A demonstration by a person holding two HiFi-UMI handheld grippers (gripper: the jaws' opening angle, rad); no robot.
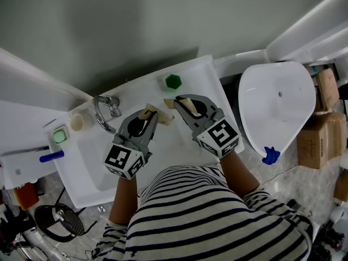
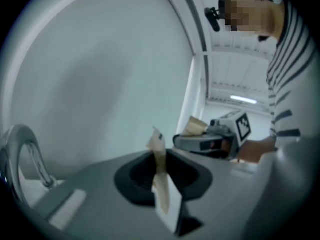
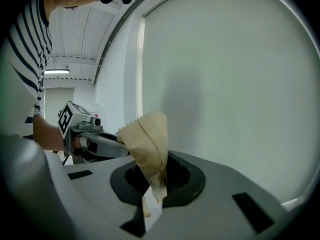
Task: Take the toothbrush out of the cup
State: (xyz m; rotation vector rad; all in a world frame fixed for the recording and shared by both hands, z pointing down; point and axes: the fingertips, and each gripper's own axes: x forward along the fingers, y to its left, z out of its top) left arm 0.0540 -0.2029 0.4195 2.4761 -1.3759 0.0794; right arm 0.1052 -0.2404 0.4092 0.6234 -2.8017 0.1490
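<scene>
Sink [image 1: 87, 167]: cup [image 1: 78, 122] left of L gripper [image 1: 147, 113]

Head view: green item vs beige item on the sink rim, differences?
The green item is hexagonal and dark; the beige item is round and pale. The green item stands on the back rim beyond the right gripper; the beige item sits left of the tap. Both rest on the white sink, untouched.

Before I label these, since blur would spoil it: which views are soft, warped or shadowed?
Head view: sharp and evenly lit, but the edges bow, so the sink looks curved, and the lower corners go dark. Left gripper view: strong fisheye with black corners; it is the softest, with the tap and the jaws smeared. Right gripper view: same fisheye, crisper, with a faint shadow on the wall.
</scene>
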